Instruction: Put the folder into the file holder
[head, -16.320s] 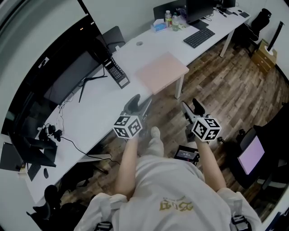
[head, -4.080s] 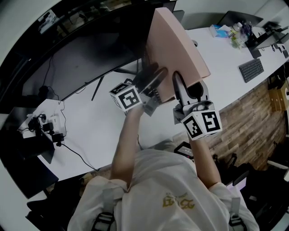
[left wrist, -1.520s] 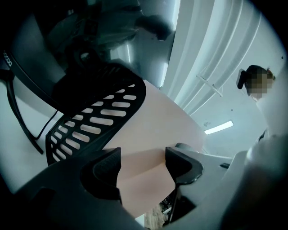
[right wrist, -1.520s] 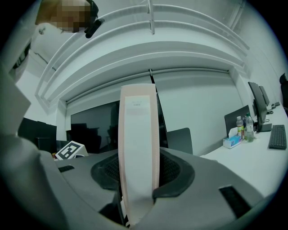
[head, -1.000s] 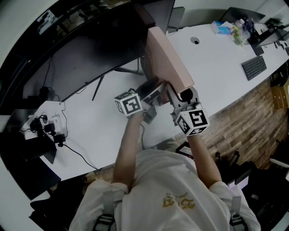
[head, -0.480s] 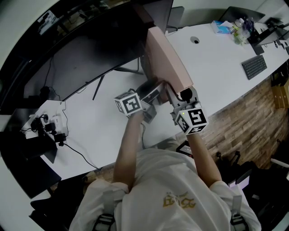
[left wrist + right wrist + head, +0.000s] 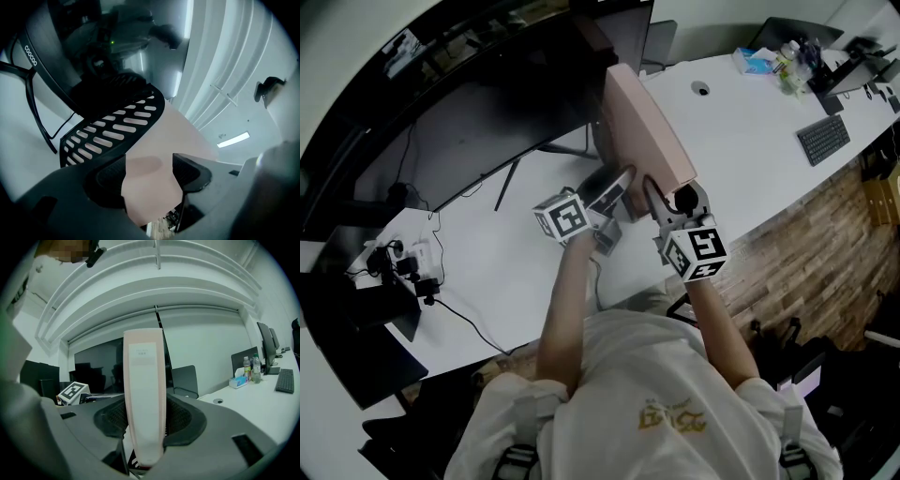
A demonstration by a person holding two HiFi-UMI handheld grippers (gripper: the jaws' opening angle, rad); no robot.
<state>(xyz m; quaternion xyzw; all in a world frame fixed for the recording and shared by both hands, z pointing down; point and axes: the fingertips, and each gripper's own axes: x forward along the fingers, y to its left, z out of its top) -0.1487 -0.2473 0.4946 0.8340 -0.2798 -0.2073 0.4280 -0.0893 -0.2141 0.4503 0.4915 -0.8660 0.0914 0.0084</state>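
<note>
Two grippers easing the folder [image 7: 647, 122] into the file holder [image 7: 112, 131] — right gripper [image 7: 144, 420] clamps its spine, left gripper [image 7: 150, 176] stands wide around it; next, probably a square lowering.

My pink folder [image 7: 649, 131] stands on end, tilted, its narrow spine pinched in my right claw [image 7: 666, 194]. Its lower part seems to sit behind the black slotted file holder [image 7: 112, 126] wall.
</note>
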